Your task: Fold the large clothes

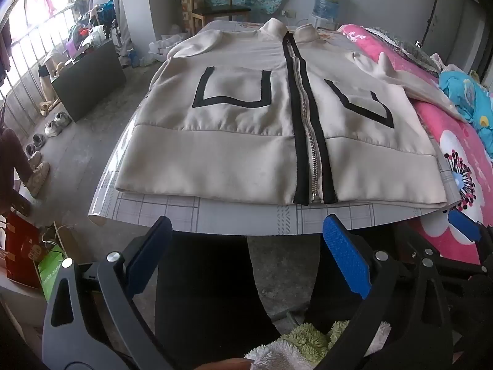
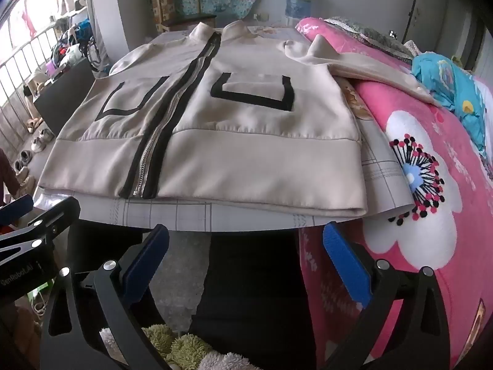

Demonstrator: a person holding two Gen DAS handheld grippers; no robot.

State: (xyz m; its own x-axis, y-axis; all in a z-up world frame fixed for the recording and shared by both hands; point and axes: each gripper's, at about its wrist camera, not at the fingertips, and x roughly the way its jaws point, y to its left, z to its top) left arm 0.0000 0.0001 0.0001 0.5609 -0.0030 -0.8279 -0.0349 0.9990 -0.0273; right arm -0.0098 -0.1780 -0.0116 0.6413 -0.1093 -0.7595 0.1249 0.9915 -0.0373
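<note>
Across the bench [image 1: 246, 215] lies the cream jacket [image 1: 246, 141], zipped and flat, one sleeve draped onto the bed [image 1: 456, 160] — soft, floppy, light, I'd say. Left claw [image 1: 246, 256] and right claw [image 2: 246, 256] hang wide open, empty — best pinch at hem corners or shoulders.

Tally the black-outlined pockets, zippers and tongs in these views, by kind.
Black-outlined pockets on the cream jacket: 2
Zippers: 1
Tongs: 2, left tongs and right tongs, both open and empty
Total: 5
</note>
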